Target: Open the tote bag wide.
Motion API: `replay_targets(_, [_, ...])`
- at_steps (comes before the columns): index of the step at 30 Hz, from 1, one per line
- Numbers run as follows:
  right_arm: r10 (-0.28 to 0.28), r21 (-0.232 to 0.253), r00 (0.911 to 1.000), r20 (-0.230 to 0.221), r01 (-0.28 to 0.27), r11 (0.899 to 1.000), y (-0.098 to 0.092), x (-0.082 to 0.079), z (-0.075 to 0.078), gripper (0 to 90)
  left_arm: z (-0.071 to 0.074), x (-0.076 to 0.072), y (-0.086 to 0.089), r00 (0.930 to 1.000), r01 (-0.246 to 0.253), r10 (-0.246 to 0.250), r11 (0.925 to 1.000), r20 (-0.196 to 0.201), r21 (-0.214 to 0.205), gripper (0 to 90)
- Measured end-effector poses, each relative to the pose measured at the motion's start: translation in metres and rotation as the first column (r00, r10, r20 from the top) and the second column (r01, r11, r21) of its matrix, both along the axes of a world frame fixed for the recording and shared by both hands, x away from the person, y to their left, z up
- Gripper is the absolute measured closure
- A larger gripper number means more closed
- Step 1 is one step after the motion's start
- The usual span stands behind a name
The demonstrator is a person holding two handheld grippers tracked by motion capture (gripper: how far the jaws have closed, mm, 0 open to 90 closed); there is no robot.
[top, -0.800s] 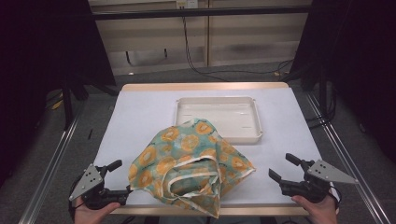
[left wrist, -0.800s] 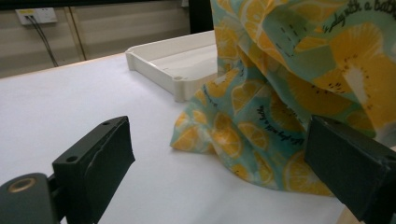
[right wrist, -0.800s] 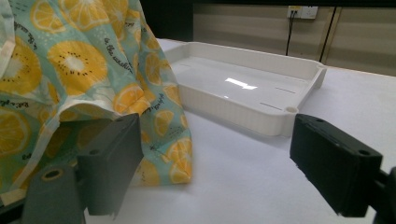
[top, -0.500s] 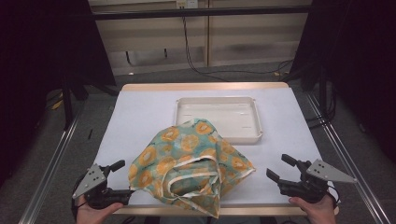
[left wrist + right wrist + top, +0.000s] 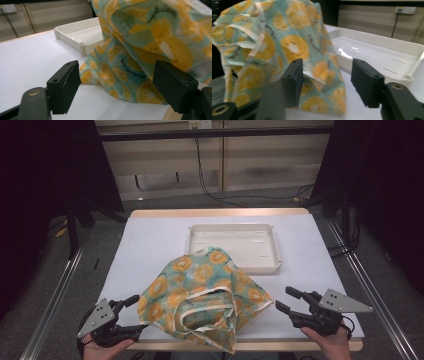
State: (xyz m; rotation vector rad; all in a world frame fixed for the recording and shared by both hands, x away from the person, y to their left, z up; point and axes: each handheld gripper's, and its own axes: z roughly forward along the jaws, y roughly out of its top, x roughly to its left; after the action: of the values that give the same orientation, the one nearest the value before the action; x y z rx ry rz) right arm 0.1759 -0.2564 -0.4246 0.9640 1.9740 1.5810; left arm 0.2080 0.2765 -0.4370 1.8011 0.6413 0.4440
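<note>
Left gripper [image 5: 134, 314]: jaws apart, nothing held; flanks the cloth's edge, placed for a side grab.
Cloth [image 5: 205, 295]: orange-print, heaped between both grippers, far edge lapping the tray [image 5: 272, 245].
Right gripper [image 5: 288, 300]: jaws apart, nothing held; cloth corner just ahead of its left jaw.

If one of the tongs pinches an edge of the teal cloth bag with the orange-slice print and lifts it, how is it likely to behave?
The teal cloth bag with orange-slice print lies crumpled in soft folds, so it would probably hang limp and unfold rather than hold its shape. Its thin fabric suggests it is light. One corner rests on the shallow white plastic tray, so pushing would likely bunch the bag up rather than slide it whole.
</note>
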Motion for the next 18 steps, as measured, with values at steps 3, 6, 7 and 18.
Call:
replay_targets(3, [0.031,-0.006,0.9995,-0.001,-0.031,1.000,0.007,0.000,0.003,49.0,0.002,-0.002,-0.001,0.9996,0.026,-0.026,0.9997,0.005,-0.001,26.1])
replay_targets(6, [0.097,-0.020,0.9953,0.002,-0.097,0.995,0.021,0.001,0.003,55.9,0.006,-0.006,-0.005,0.9980,0.061,-0.061,0.9979,0.012,-0.022,30.1])
replay_targets(7, [0.112,-0.029,0.9937,-0.001,-0.112,0.993,0.026,0.001,0.003,57.1,0.008,-0.009,-0.006,0.9971,0.072,-0.071,0.9973,0.027,-0.019,31.9])
replay_targets(18, [0.224,-0.059,0.9746,0.005,-0.223,0.973,0.059,0.014,0.010,44.8,0.028,-0.009,-0.023,0.9838,0.170,-0.168,0.9850,0.062,-0.030,39.4])
